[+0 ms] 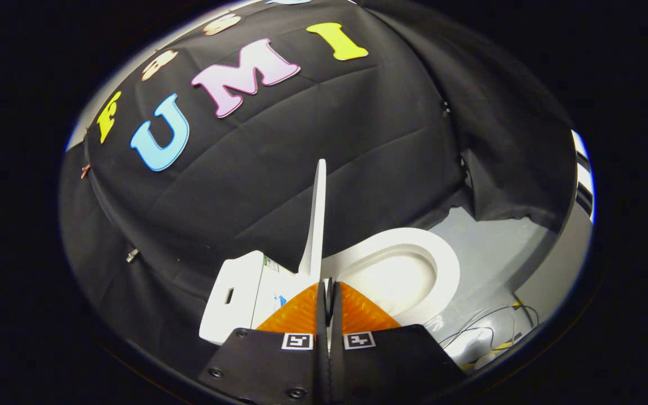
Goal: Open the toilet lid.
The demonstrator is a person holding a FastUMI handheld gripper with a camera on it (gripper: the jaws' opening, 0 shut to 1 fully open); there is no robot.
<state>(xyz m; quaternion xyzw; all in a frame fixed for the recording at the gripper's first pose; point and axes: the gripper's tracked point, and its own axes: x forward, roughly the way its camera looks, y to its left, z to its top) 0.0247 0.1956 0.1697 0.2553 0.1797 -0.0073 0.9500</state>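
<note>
The white toilet stands just beyond my fingers, seen from its side. Its lid [316, 219] is raised and stands upright, edge-on to me, between the tank [239, 289] on the left and the uncovered seat ring [439, 264] and bowl on the right. My gripper [328, 287] is shut, its fingers pressed together. Their tips sit low, in front of the lid's hinge end and a little to its right. I see nothing held between them. The fingers hide the near side of the bowl.
Black cloth hangs close behind the toilet and drapes over its right side. Grey floor [493, 253] lies to the right of the bowl, with loose cables [490, 332] on it. A pale panel [560, 264] bounds the floor on the far right.
</note>
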